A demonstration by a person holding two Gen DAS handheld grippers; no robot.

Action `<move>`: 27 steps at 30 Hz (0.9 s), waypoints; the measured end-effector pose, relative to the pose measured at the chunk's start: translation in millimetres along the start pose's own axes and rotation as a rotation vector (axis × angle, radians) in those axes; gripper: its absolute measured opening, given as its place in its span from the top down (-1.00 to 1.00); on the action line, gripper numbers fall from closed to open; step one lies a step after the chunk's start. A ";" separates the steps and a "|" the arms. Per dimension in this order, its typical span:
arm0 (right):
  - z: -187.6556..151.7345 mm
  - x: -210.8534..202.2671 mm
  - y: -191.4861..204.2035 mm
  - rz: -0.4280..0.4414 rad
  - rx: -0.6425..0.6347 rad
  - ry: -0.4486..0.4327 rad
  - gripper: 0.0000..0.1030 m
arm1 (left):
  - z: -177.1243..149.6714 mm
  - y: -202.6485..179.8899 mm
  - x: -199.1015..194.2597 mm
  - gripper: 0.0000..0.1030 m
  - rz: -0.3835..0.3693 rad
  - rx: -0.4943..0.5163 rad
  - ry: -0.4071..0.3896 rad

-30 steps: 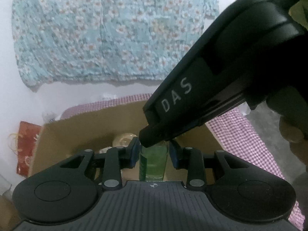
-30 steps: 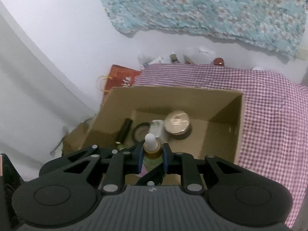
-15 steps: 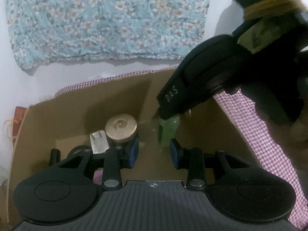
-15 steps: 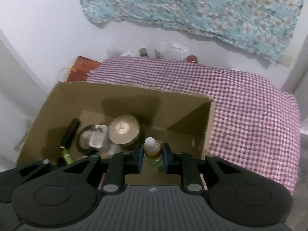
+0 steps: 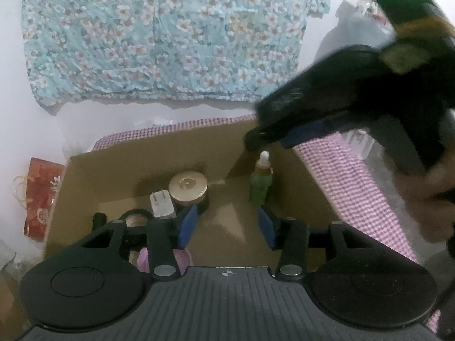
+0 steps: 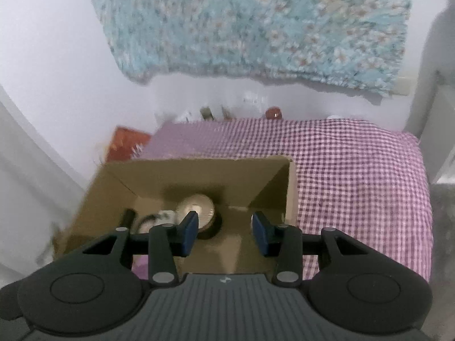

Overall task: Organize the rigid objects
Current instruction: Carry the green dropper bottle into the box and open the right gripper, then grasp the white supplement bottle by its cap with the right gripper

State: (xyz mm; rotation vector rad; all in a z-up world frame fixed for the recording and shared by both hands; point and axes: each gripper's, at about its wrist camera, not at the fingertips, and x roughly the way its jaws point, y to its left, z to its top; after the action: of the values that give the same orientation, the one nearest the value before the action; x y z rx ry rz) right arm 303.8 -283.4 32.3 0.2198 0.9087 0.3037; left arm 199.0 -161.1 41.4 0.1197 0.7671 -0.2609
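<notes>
Dropper bottle (image 5: 261,182) released upright by box (image 5: 310,187) wall, right tongs (image 6: 224,230) risen, spread

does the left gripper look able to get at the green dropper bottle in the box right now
Probably yes: the left gripper has its jaws open over the cardboard box, and the green dropper bottle stands upright just ahead, with nothing between them.

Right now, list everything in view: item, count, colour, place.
cardboard box: one, brown, on the checked cloth
dropper bottle: one, green, upright by the box's right wall
round jar: one, gold lid, box middle
plug adapter: one, white, left of the jar
checked cloth: one, purple-white, under the box
floral fabric: one, light blue, on the wall
red bag: one, left of the box
left gripper: open
right gripper: open
</notes>
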 end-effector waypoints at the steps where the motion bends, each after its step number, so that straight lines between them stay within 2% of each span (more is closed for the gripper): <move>1: -6.7 -12.6 1.2 0.005 0.019 -0.023 0.11 | -0.7 0.5 -8.1 -0.01 -0.006 -0.002 -0.008; 4: -32.5 -46.6 7.2 0.026 0.076 -0.076 -0.05 | -5.6 1.8 -28.8 -0.14 -0.020 -0.004 -0.022; 12: -96.8 -102.6 26.3 0.074 0.179 -0.145 -0.05 | -27.9 26.5 -74.2 -0.25 -0.016 -0.050 -0.017; 22: -150.3 -108.6 56.6 0.126 0.260 -0.093 -0.06 | -74.9 57.5 -101.3 -0.26 0.058 -0.096 0.027; 27: -157.2 -101.2 72.5 0.132 0.245 -0.047 -0.06 | -93.3 68.1 -103.4 -0.28 0.085 -0.085 0.032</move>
State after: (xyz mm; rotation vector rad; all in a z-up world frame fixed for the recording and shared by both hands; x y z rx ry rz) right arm 107.7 -241.6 35.9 0.5125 0.8856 0.3082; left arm 84.0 -57.2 47.8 0.0758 0.8021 -0.1461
